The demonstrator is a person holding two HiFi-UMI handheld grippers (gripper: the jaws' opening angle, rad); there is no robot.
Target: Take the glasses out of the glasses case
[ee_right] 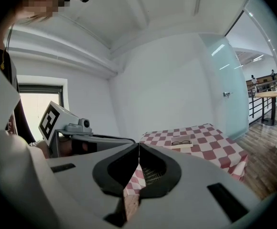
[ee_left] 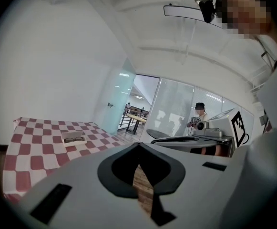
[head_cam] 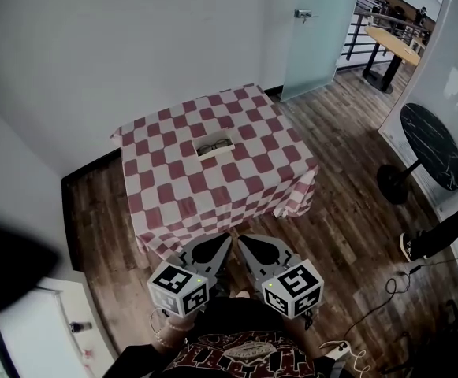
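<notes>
An open white glasses case [head_cam: 214, 147] lies near the middle of a table under a red-and-white checked cloth [head_cam: 173, 187], with dark-framed glasses [head_cam: 214, 143] inside it. The case shows small in the left gripper view [ee_left: 74, 138] and in the right gripper view [ee_right: 181, 143]. Both grippers are held close to my body, well short of the table's near edge. My left gripper [head_cam: 229, 236] is shut with nothing in it. My right gripper [head_cam: 241, 239] is shut and empty too, and the two tips almost meet.
Wooden floor [head_cam: 347, 195] surrounds the table. A round black side table [head_cam: 431, 145] stands at the right, with a person's shoe [head_cam: 408, 247] near it. A glass door [head_cam: 315, 30] is behind the table. Cables [head_cam: 386, 294] lie on the floor at lower right.
</notes>
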